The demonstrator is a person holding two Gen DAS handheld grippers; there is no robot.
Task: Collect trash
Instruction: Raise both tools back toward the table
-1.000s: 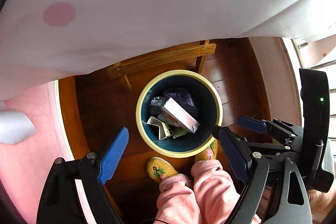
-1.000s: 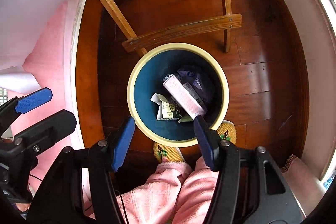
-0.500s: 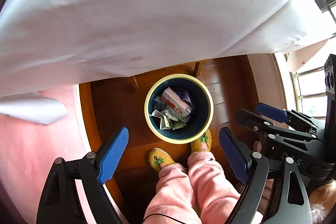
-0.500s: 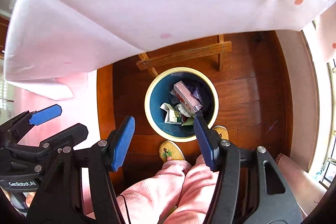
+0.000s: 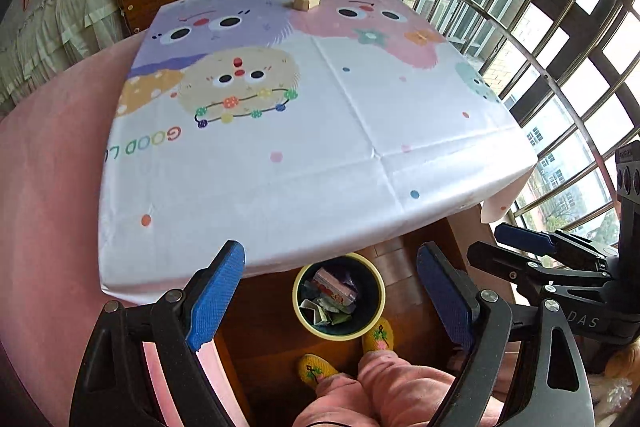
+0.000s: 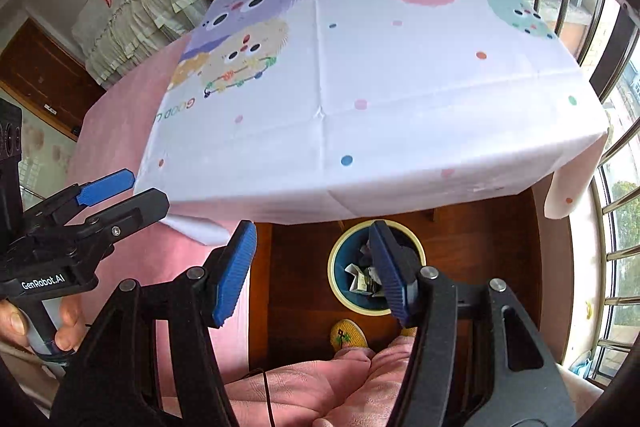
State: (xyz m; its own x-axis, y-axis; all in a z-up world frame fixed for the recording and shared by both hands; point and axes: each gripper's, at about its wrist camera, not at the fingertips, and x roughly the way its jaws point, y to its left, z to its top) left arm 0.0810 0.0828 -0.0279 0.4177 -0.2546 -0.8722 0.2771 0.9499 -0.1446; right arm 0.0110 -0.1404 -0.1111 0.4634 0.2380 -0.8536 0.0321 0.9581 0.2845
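Left wrist view: both the left gripper and right gripper are held apart, empty, above the trash bin

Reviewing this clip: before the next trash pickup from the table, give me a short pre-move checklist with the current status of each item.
1. Left gripper open and empty: ok.
2. Right gripper open and empty: ok.
3. Trash left on the cartoon-print tablecloth: small tan cardboard box near the far edge: ok, target in view.
4. Cloth between the grippers and the box bare: ok.
5. Yellow-rimmed dark blue bin on the floor under the near table edge, holding trash, with room left: ok.
6. Box within reach: cannot tell.
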